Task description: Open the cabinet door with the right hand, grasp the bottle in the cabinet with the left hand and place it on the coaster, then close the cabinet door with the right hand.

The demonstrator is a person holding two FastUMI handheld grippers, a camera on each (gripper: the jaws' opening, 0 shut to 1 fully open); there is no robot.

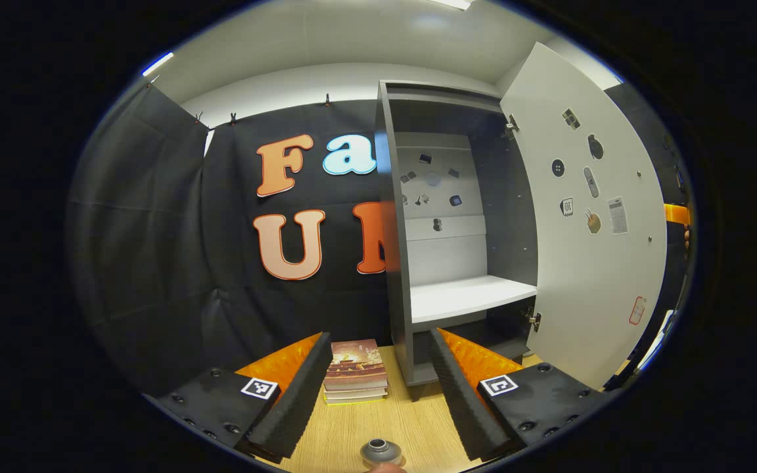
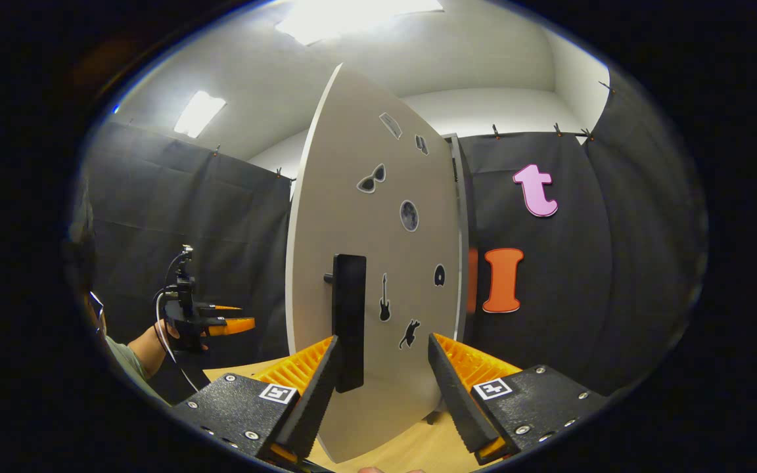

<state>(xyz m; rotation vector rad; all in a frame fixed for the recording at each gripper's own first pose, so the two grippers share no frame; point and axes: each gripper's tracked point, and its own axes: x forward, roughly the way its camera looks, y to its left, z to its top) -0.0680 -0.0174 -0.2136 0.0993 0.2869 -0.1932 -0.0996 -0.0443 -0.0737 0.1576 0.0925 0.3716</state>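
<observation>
The grey cabinet [image 1: 391, 263] stands open, its white shelf [image 1: 464, 295] bare. Its white door [image 1: 582, 249] is swung out to the right. My left gripper [image 1: 380, 348] is open over the wooden table, with nothing held. A small grey round top [image 1: 380, 452], possibly the bottle's cap, shows at the bottom edge below the fingers. In the right gripper view the door [image 2: 378, 217] faces me with its black handle [image 2: 349, 322]. My right gripper [image 2: 383, 341] is open; the handle stands between the fingers, close to the left one. A hand holds the left gripper [image 2: 221, 318] farther left.
A stack of books [image 1: 355, 371] lies on the wooden table [image 1: 352, 427] just left of the cabinet's foot. Black cloth walls close the booth behind and to both sides. Stickers dot the door and the cabinet's back panel.
</observation>
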